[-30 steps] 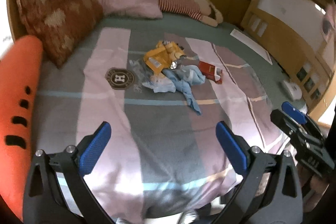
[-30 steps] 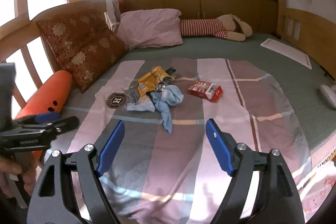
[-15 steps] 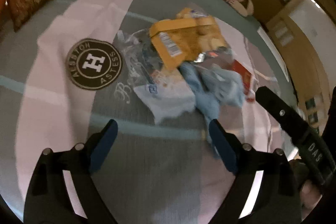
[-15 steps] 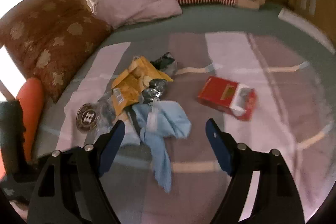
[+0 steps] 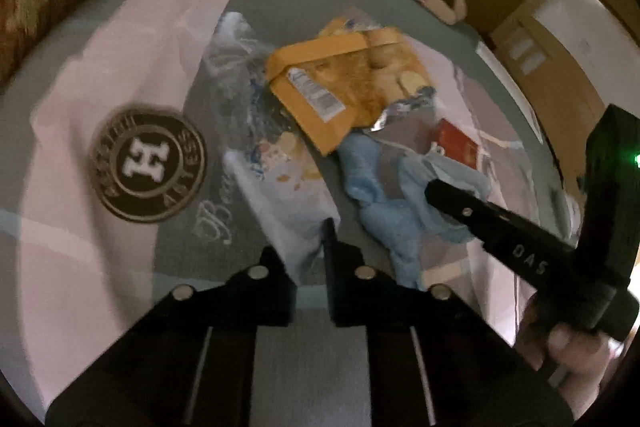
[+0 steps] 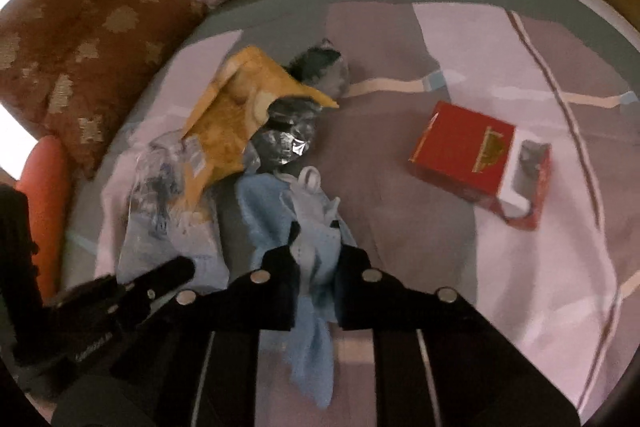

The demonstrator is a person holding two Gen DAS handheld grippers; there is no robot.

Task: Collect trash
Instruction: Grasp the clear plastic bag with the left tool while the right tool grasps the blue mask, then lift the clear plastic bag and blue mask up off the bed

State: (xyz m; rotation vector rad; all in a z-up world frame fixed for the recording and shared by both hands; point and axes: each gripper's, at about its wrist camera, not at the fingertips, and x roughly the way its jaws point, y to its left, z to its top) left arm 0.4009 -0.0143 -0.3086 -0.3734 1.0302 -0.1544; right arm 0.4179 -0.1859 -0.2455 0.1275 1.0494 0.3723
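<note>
Now both grabs land: the left gripper [image 5: 310, 247], jaws just closing, nips the pale plastic wrapper [image 5: 280, 195]; the right gripper [image 6: 316, 247] pinches the blue cloth [image 6: 280, 211] on the bedspread [image 6: 520, 227]. Next, I'd judge: lift both clear; the red box [image 6: 476, 155] waits.

Pale wrapper [image 5: 276, 211] near edge hidden behind left claw [image 5: 308, 247]; blue cloth [image 6: 316, 259] partly covered by right claw [image 6: 318, 247]; badge lettering [image 5: 149, 166] left of the left claw blurred.

Both grippers' fingers [image 5: 328, 243] just closing.
</note>
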